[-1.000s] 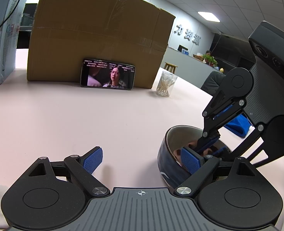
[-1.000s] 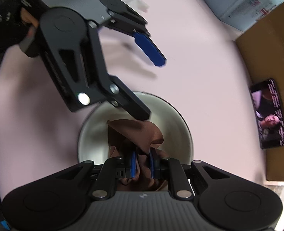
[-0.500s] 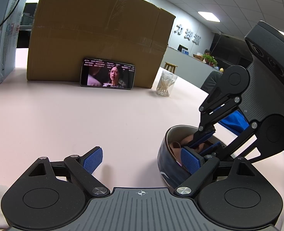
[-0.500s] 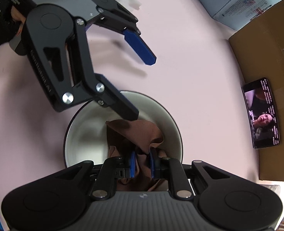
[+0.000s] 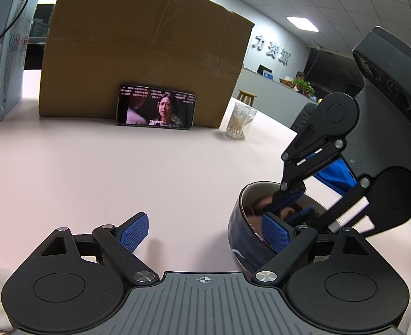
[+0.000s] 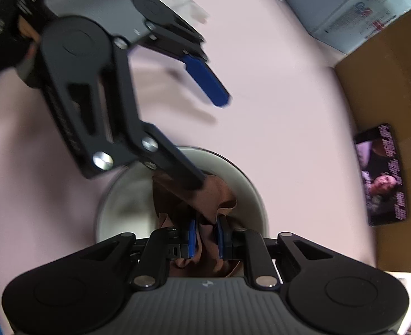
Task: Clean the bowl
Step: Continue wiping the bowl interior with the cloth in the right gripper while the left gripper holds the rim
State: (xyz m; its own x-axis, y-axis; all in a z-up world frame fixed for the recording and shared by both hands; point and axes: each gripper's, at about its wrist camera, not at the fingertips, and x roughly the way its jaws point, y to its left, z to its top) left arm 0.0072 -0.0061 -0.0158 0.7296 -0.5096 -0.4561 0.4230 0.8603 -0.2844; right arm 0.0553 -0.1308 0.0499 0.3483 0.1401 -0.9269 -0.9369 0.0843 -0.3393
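- The bowl [image 6: 250,192] sits on the pink table [image 6: 275,97], in the lower middle of the right wrist view and at the lower right of the left wrist view [image 5: 244,240]; dark outside, pale inside.
- The right gripper [image 6: 205,237] points down into the bowl from above, its pads pressed together on a bunched brown cloth [image 6: 205,195] that lies against the bowl's inner wall and floor.
- The left gripper [image 5: 205,231] is spread wide and holds nothing. One of its fingers [image 5: 275,231] reaches over the bowl's near rim; the other [image 5: 134,231] hangs over bare table at lower centre-left, well apart from the bowl.
- In the right wrist view that inner left finger runs from upper left down to the cloth's top edge; whether it touches rim or cloth I cannot tell, as the view is blurred.
- The relation that matters: the bowl lies straight ahead and below the right gripper, which is the nearer tool, and off to the right of the left gripper's axis.
- Judgement: wiping looks under way; any further stroke turns on the left finger bracing the rim while the cloth sweeps the wall.
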